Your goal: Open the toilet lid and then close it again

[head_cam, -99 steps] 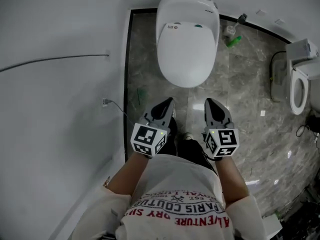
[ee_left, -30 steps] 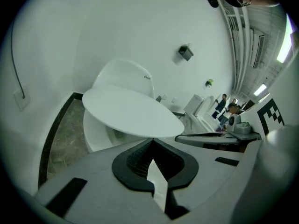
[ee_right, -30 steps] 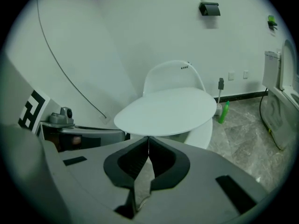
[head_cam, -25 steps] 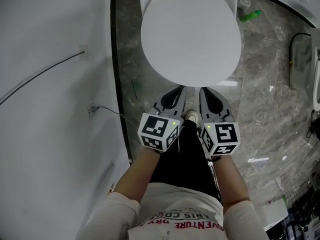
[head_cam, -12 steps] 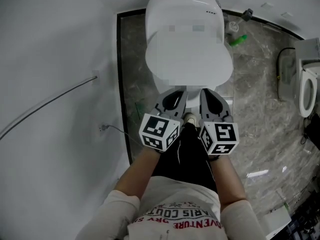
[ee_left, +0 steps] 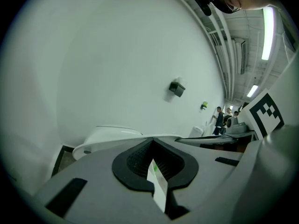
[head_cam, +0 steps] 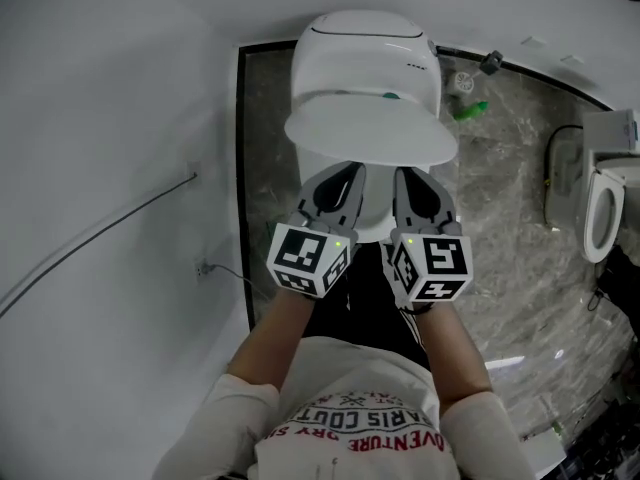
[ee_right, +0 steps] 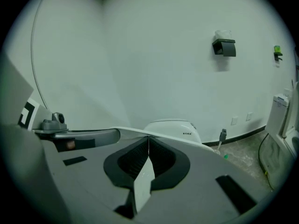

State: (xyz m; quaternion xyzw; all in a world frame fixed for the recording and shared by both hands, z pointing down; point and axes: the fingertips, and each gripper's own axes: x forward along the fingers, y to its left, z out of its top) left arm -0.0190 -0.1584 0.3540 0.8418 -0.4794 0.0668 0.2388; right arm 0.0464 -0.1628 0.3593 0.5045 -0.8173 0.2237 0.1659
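The lid (head_cam: pixel 370 133), flat on the toilet (head_cam: pixel 365 38) half a second ago, is now tipped up at its front edge, so I judge that opening has begun and most of the swing remains. Both forearms reach forward side by side. The left gripper (head_cam: pixel 345 176) and right gripper (head_cam: pixel 408 178) sit just under the lid's front rim, apparently pushing it up. Both pairs of jaws are closed with nothing clamped between them.
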